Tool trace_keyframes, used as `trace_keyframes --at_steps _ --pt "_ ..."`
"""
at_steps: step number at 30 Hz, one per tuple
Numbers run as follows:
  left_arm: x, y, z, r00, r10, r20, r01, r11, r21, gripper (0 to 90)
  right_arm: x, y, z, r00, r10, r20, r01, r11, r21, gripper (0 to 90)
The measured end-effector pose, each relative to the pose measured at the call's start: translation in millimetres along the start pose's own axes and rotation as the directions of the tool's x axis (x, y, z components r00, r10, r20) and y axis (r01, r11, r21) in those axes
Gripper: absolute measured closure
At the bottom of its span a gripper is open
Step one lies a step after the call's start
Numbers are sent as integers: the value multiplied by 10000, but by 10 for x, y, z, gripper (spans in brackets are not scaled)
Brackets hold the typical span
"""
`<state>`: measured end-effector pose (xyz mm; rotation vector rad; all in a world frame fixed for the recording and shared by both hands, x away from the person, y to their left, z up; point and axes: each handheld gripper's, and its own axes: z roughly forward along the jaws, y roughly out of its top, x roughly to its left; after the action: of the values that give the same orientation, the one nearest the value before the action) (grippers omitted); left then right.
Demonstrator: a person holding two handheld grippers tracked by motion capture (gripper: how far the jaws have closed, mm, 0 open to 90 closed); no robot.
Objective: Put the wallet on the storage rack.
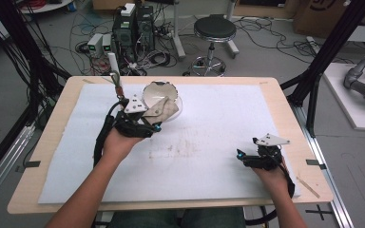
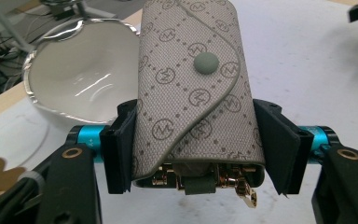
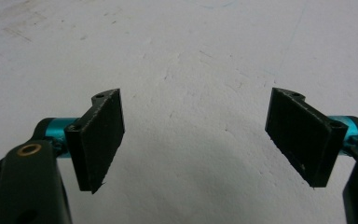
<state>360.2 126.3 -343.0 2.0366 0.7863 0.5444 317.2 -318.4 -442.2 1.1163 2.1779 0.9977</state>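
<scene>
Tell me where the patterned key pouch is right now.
The key pouch is clamped between the left gripper's jaws, held at the table's far left just in front of the white bowl, as the high view also shows.

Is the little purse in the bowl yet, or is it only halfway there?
Done: the left gripper has picked up the key pouch and grips it by its sides. In hand: the pouch is held up beside the white bowl, not inside it. Probably left: setting it in the bowl and letting go. The right gripper is open over the white mat.

Overhead forward-down; two close gripper-mounted views
</scene>
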Motion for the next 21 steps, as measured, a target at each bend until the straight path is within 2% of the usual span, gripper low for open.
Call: trace_keyframes --at_steps 8,16,21 --pt "140 33 54 9994 89 -326 -79 9996 283 363 -2 -2 8 10000 -55 29 55 10000 29 199" --pt "285 142 225 9976 197 -668 -140 9963 842 362 12 1 11 10000 -26 -10 26 10000 36 199" --pt "359 196 368 9972 208 -723 -119 9925 1215 362 7 1 20 10000 -58 -5 58 10000 35 199"
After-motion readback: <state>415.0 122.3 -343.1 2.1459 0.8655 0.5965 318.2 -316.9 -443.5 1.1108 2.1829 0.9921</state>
